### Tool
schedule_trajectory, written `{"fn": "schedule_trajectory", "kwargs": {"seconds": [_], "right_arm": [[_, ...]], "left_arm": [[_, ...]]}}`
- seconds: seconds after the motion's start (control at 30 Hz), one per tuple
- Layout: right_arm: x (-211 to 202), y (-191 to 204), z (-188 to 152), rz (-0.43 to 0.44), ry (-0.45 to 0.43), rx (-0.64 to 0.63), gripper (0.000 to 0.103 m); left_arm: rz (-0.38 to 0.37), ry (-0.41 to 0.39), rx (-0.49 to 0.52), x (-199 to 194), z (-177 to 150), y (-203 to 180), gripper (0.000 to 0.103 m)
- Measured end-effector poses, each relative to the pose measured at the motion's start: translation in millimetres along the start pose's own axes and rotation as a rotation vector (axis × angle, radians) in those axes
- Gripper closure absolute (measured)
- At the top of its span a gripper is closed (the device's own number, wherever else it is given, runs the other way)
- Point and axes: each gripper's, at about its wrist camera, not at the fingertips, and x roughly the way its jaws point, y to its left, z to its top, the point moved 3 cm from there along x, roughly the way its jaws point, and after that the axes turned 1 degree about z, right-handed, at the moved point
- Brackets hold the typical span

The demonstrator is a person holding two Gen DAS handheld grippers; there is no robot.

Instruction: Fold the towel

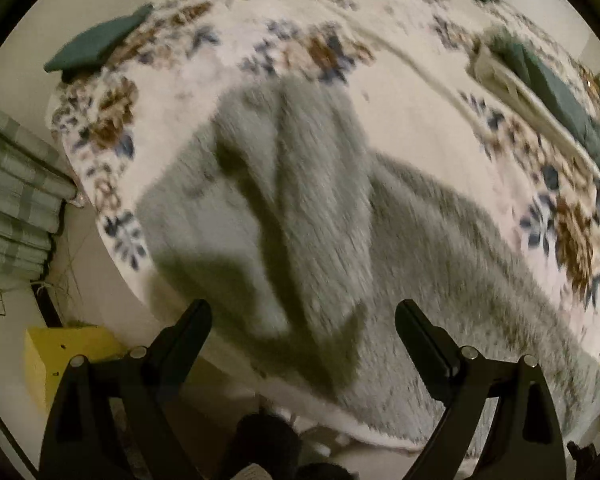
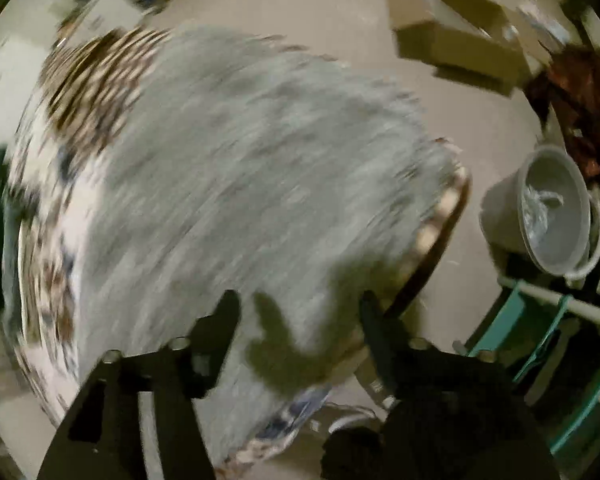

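A floral-patterned bedspread (image 1: 420,120) carries the grey towel (image 1: 300,208), rumpled and reaching the bed's near edge; no writing is legible. Above the towel, the left gripper (image 1: 304,320) and right gripper (image 2: 298,308) hover spread apart and empty, with bare floor (image 2: 308,12) beyond the towel's far edge.

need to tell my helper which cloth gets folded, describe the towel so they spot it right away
Start at the big bed covered by a cream blanket with brown and blue flowers. The towel is the fuzzy grey cloth lying rumpled on the near part of it, running to the edge. It is plain and shaggy, unlike the dark green cushions farther back.
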Motion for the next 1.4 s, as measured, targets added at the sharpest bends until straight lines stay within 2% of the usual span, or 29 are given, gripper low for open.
{"fn": "schedule_trajectory", "kwargs": {"seconds": [0.1,0.2,0.3,0.4,0.47,0.53,0.67,0.77,0.87,1.03,1.07,1.1,1.13,1.17,1.2,1.23,1.27,1.4], "right_arm": [[3,38,-42,0.037,0.037,-0.101,0.018],[19,76,-86,0.036,0.083,-0.202,0.017],[34,104,-120,0.043,0.128,-0.233,0.017],[40,123,-143,0.028,0.137,-0.267,0.017],[44,133,-154,0.018,0.143,-0.289,0.017],[48,141,-164,0.008,0.159,-0.309,0.017],[56,155,-182,-0.006,0.182,-0.344,0.017],[55,162,-192,0.006,0.194,-0.345,0.017],[57,165,-201,0.036,0.232,-0.313,0.017],[71,151,-216,0.076,0.324,-0.184,0.017],[76,146,-220,0.069,0.339,-0.155,0.017],[78,142,-223,0.067,0.346,-0.138,0.017],[81,140,-225,0.069,0.351,-0.122,0.018],[85,138,-228,0.072,0.354,-0.111,0.023],[86,138,-230,0.068,0.349,-0.109,0.046],[87,139,-232,0.066,0.340,-0.112,0.062],[88,140,-235,0.057,0.334,-0.126,0.090],[73,142,-244,0.012,0.285,-0.195,0.096]], "left_arm": [[0.007,-0.021,0.011,7,25,1,0.009],[-0.015,0.007,0.033,31,53,-19,0.009],[0.052,0.016,0.057,59,72,-28,0.009],[0.097,0.031,0.019,68,73,8,0.009],[0.112,0.038,-0.036,65,63,51,0.009],[0.121,0.093,-0.118,69,45,101,0.009],[0.062,0.164,-0.258,69,16,154,0.009],[-0.005,0.142,-0.312,61,18,166,0.009],[-0.046,0.085,-0.315,59,40,162,0.009],[-0.033,0.095,-0.323,92,58,158,0.011],[-0.040,0.092,-0.328,95,58,159,0.017],[-0.042,0.083,-0.333,97,57,160,0.051],[-0.041,0.079,-0.329,99,56,161,0.080],[-0.040,0.087,-0.322,103,54,161,0.082],[-0.044,0.084,-0.326,102,53,161,0.083],[-0.052,0.069,-0.333,100,50,163,0.085],[-0.053,0.057,-0.326,96,48,163,0.086],[-0.042,0.033,-0.311,78,40,174,0.087]]}}
